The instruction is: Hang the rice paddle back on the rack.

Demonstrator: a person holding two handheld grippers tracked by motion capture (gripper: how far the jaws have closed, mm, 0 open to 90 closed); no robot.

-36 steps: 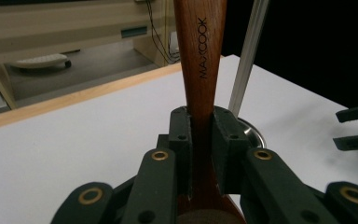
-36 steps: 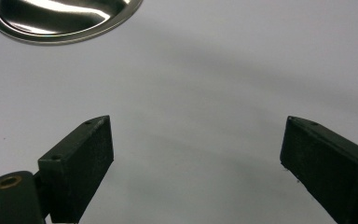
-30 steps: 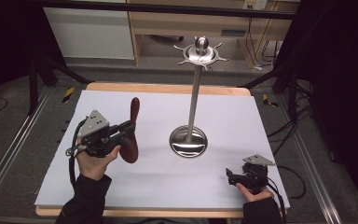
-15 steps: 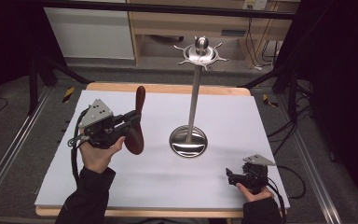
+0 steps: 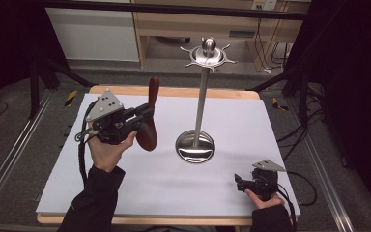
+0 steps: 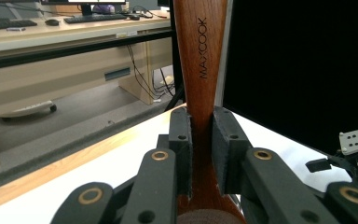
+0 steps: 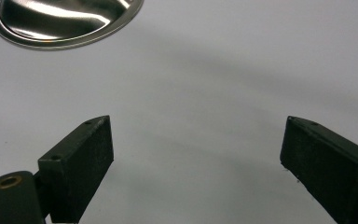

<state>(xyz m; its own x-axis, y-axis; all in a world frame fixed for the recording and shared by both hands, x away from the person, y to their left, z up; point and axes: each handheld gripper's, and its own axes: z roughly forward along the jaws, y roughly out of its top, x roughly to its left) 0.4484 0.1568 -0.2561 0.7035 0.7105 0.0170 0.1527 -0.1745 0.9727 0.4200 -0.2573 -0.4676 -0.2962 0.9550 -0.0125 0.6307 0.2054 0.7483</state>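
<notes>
While clamped at its neck by the left gripper [image 5: 142, 116], the wooden spoon [image 5: 149, 118] stands nearly upright, handle up, bowl down, above the white mat [image 5: 140, 188], left of the steel stand [image 5: 200, 99]. Dark reddish wood, w/ "MAXCOOK" on the handle. Right gripper [image 7: 196, 161]: 2 jaws spread, nothing between.
</notes>
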